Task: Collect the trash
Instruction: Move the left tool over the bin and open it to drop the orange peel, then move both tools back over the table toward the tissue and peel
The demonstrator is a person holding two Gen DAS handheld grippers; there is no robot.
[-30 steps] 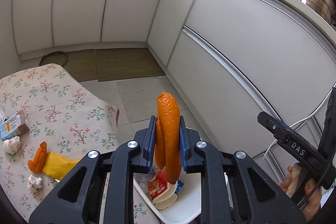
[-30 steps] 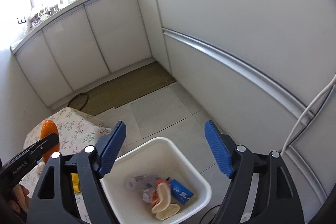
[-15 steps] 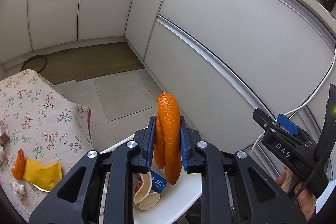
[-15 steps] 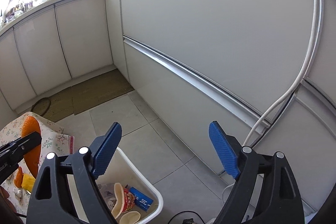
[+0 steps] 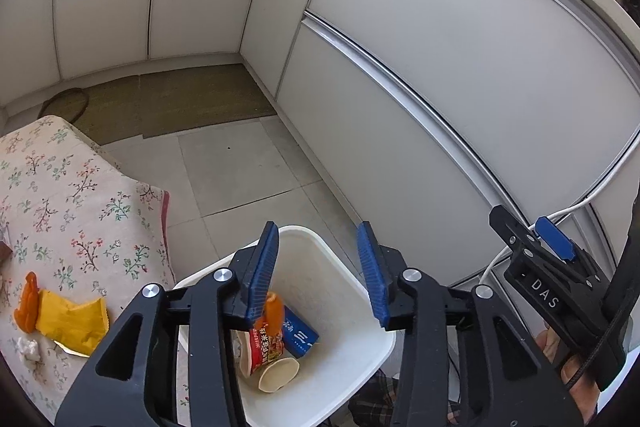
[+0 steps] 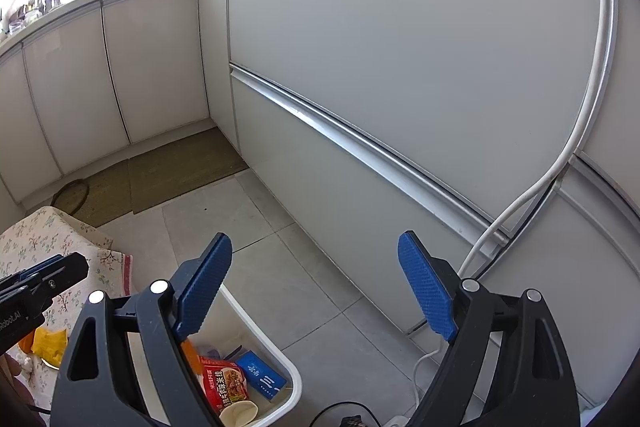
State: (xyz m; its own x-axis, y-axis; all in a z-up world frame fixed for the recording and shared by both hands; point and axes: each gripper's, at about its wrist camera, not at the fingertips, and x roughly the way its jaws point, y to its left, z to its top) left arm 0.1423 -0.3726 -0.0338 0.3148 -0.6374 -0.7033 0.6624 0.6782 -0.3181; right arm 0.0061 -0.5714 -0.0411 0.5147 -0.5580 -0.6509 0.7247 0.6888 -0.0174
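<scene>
Over on the left, a floral tablecloth point(image 5: 60, 195) is carrying a yellow wrapper point(image 5: 72, 319), an orange peel point(image 5: 25, 301) touching its left end and a crumpled tissue point(image 5: 28, 347) just below. Beside the cloth, the white bin point(image 5: 352, 343) is standing on the tiled floor, and the left gripper point(image 5: 320, 267) is hanging above it, its jaws opening with nothing pressed between them. Below, a second orange peel point(image 5: 274, 313) is dropping in among a red noodle cup point(image 5: 266, 347) and a blue packet point(image 5: 300, 333). Rightmost, the right gripper point(image 6: 320, 287) is standing wide apart, empty, over bare floor by the cabinets point(image 6: 400, 87).
</scene>
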